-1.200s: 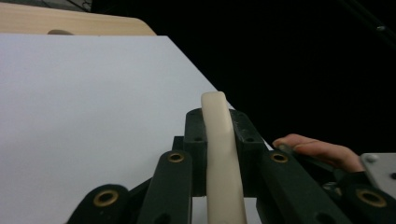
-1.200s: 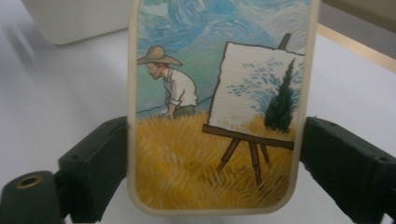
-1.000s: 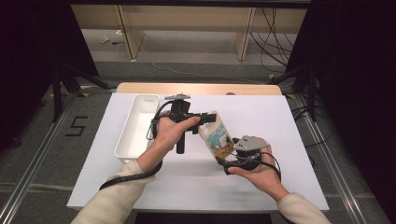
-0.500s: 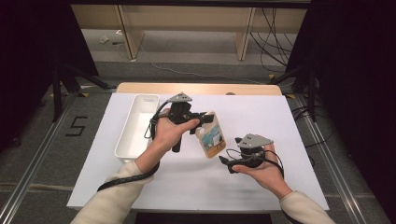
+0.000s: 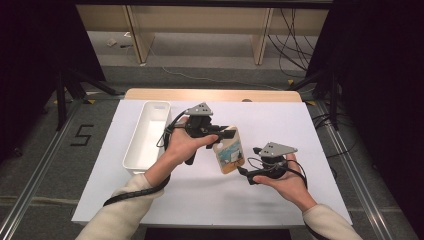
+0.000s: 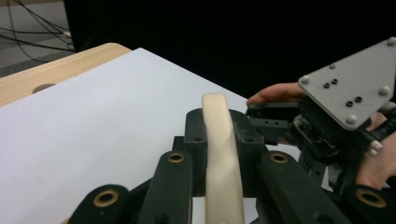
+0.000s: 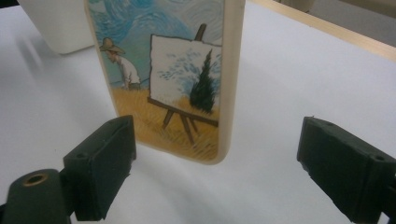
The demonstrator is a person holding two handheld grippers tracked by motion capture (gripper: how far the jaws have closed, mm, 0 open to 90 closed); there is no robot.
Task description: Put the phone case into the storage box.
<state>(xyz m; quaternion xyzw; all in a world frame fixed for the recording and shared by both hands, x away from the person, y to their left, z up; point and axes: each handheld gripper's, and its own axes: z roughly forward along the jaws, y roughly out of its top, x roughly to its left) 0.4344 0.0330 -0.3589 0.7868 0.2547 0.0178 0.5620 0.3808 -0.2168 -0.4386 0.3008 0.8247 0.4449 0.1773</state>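
A cream phone case (image 5: 229, 154) printed with a painter at an easel hangs over the white table, its lower end down. My left gripper (image 5: 224, 133) is shut on the case's upper end; in the left gripper view the cream edge (image 6: 222, 154) sits pinched between the two black jaws. My right gripper (image 5: 249, 176) is just right of the case's lower end, not touching it. In the right gripper view the jaws stand wide apart (image 7: 223, 175), having just closed slightly with nothing between them, and the case (image 7: 177, 79) is a little ahead.
A white oblong tray (image 5: 135, 150) lies at the table's left, behind the case in the right gripper view (image 7: 56, 23). A white sheet (image 5: 280, 125) covers the table, with a wooden edge (image 5: 215, 94) at the far side. Dark stands and cables surround the table.
One second ago my right gripper was against the case's lower end; it has since drawn back to the right and off it. The case stays in my left gripper.
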